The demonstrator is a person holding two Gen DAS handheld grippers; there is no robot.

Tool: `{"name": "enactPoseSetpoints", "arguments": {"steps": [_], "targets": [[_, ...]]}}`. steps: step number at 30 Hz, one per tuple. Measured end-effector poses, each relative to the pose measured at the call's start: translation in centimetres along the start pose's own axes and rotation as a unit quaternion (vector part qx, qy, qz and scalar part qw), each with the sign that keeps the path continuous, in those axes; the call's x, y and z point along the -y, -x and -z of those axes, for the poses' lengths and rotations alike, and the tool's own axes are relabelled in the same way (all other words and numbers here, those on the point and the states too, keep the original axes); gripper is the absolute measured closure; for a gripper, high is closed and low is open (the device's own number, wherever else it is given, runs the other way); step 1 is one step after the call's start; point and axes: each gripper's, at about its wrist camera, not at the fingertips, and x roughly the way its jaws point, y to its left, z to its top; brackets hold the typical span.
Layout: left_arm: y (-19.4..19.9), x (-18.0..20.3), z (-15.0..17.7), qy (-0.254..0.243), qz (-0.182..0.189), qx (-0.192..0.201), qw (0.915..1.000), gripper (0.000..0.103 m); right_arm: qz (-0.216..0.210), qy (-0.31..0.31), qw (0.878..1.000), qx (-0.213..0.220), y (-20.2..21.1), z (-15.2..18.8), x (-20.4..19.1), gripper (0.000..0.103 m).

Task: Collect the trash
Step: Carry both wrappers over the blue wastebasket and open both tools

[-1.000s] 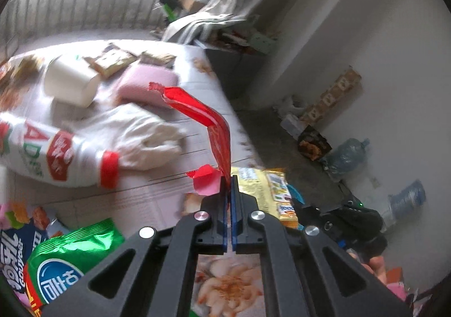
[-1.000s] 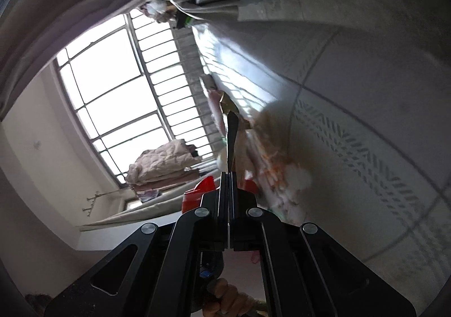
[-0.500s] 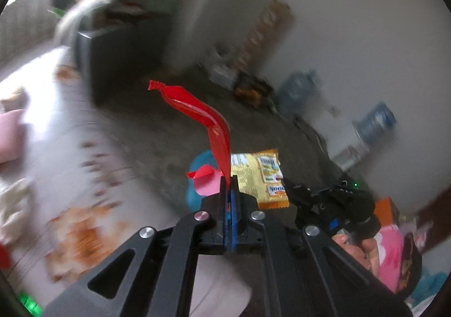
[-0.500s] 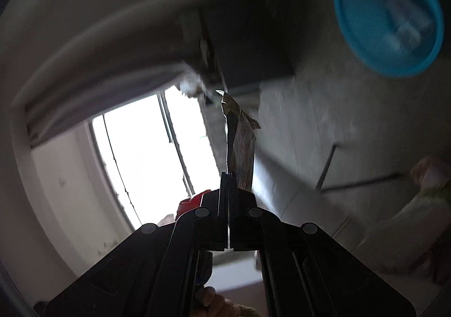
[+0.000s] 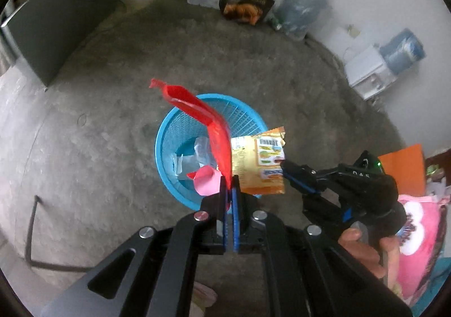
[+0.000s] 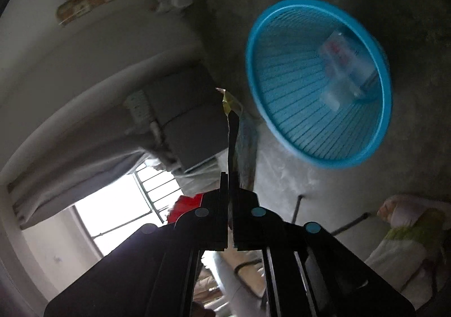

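Note:
A blue mesh basket [image 5: 166, 131] stands on the concrete floor, with clear plastic trash [image 5: 186, 159] inside. My left gripper [image 5: 229, 180] points down over its near rim. Its jaws are opening, and the long red wrapper [image 5: 203, 114] with a pink scrap [image 5: 207, 180] still stands pinched between them. My right gripper [image 5: 284, 166] comes in from the right, holding a yellow snack packet [image 5: 259, 164] over the basket's right rim. In the right wrist view the right gripper [image 6: 229, 176] has the packet [image 6: 239, 131] edge-on between jaws that are just parting, left of the basket [image 6: 380, 63].
Two large water bottles [image 5: 301, 7] [image 5: 403, 49], a white dispenser [image 5: 366, 74] and a dark snack bag [image 5: 245, 4] line the far wall. A dark cabinet [image 5: 36, 26] is at the left. A pink cloth [image 5: 417, 238] and a person's hand [image 5: 363, 246] are at the lower right.
Both grippers swung away from the littered table and window and came down over the blue basket, each carrying its wrapper. A thin gap now shows between the left jaws.

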Motion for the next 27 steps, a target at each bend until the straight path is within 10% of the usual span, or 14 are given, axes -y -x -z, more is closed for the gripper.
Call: {"name": "enactPoseSetpoints", "arguments": {"steps": [4,16,27], "targets": [[-3.5,0.1,-0.6,0.001,-0.051,-0.017,0.9986,0.044,0.056,-0.015,0.998,0.013,-1.7,-2.3,2.2,0.063],[1.2,-0.8,0.4,0.019,-0.061,0.025,0.9977,0.033,0.054,-0.02,0.998,0.029,0.9,-1.0,5.5,0.046],[15.4,-1.2,5.1,0.001,-0.073,0.1,0.9923,0.025,0.06,0.134,0.989,0.011,5.2,5.5,-2.2,0.029]]}}
